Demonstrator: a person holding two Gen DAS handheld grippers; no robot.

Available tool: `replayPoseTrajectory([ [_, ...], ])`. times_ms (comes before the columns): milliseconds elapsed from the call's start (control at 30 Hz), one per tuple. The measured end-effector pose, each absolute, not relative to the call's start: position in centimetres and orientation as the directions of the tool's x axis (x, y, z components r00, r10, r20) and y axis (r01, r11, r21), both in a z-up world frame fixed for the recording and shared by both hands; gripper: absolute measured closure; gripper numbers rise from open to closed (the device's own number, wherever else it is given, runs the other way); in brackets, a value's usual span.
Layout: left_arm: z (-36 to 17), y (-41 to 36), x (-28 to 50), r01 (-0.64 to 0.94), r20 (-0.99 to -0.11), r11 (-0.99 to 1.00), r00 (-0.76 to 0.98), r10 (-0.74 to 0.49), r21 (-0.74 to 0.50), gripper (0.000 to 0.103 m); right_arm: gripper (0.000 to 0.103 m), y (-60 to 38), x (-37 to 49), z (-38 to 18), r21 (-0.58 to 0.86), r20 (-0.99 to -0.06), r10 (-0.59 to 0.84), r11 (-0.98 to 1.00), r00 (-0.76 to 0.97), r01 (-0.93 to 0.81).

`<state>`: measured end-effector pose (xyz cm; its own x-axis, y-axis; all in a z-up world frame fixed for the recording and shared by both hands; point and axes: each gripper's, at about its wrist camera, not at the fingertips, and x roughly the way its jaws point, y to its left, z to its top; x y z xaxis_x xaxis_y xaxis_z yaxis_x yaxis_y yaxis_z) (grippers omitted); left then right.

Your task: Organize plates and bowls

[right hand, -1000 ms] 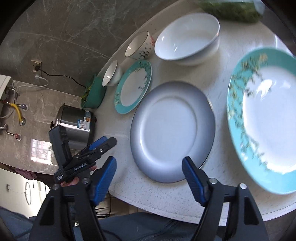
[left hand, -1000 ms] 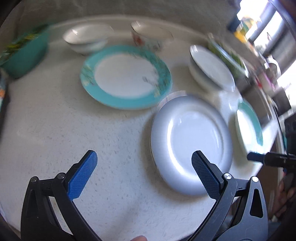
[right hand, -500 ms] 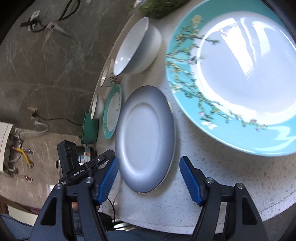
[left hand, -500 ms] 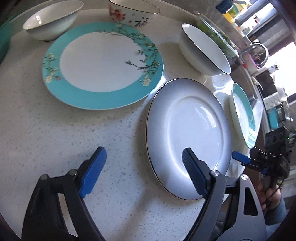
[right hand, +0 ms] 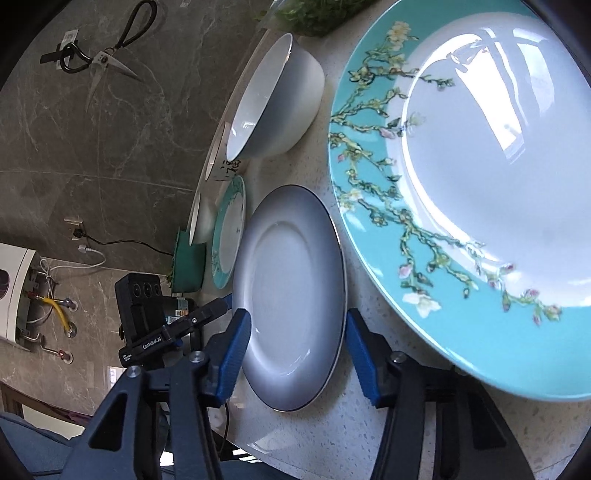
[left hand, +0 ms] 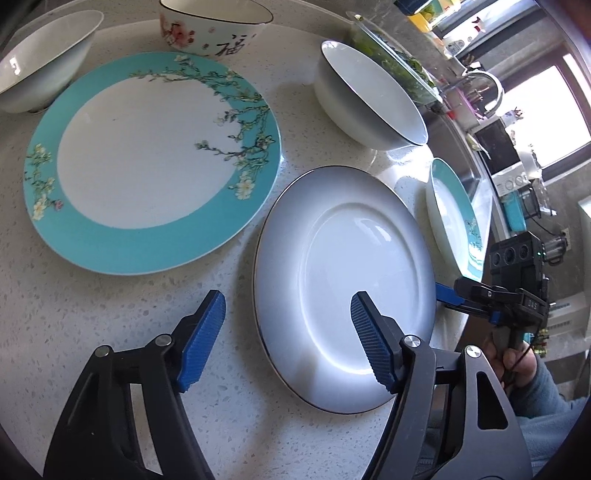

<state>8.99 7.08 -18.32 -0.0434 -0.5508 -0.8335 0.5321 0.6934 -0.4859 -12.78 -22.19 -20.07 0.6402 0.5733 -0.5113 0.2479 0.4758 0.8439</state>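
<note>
approach step: your right gripper (right hand: 297,354), jaws spread, straddles the grey plate (right hand: 291,291) at 6 o'clock; left gripper (left hand: 288,341) spread, empty; next, pinch the rim.

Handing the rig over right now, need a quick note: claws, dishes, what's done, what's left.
Left claw: open, empty, low over the counter at the grey plate's near rim.
Right claw: open, empty, straddling the same plate's edge, not closed on it.
Dishes: two teal plates, one beside the grey plate, the other on its far side; big white bowl, flowered bowl and small white bowl behind.
Done: nothing stacked.
Left: grip the grey plate, stack plates, nest bowls.
</note>
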Motion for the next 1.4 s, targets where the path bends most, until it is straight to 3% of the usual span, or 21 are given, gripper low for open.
replayPoseTrajectory([
  [367,-17.8,6.0,9.5,0.575,-0.860,0.687,-0.057,-0.508,-0.444,0.039,0.048,-22.4,-11.9,-20.1,0.828,-0.536,0.560,0.494,0.632,0.265],
  [533,-17.9,5.8,9.7,0.579,-0.860,0.678,-0.080,-0.504,-0.452,0.052,0.049,-22.5,-11.4,-20.2,0.835,-0.533,0.582,0.480,0.614,0.269],
  [600,-18.1,6.3,10.1,0.567,-0.865,0.692,-0.076,-0.495,-0.446,0.070,0.052,-22.8,-11.5,-20.4,0.840,-0.530,0.589,0.465,0.610,0.280],
  [667,-18.1,7.1,10.2,0.561,-0.871,0.702,-0.071,-0.487,-0.438,0.078,0.067,-23.1,-11.5,-20.6,0.829,-0.551,0.581,0.467,0.600,0.309],
  [700,-18.1,7.2,10.3,0.563,-0.871,0.702,-0.072,-0.485,-0.437,0.079,0.073,-23.2,-11.6,-20.7,0.823,-0.560,0.576,0.470,0.595,0.320],
  [733,-18.1,7.3,10.3,0.566,-0.873,0.700,-0.073,-0.483,-0.435,0.079,0.088,-23.4,-11.6,-21.0,0.806,-0.585,0.564,0.481,0.583,0.345],
  [767,-18.1,7.3,10.3,0.570,-0.875,0.700,-0.071,-0.479,-0.430,0.079,0.092,-23.6,-11.7,-21.2,0.798,-0.598,0.559,0.483,0.574,0.360],
  [1400,-18.0,7.2,9.8,0.562,-0.891,0.723,-0.060,-0.449,-0.402,0.084,0.087,-23.0,-11.6,-20.2,0.752,-0.652,0.546,0.552,0.527,0.359],
])
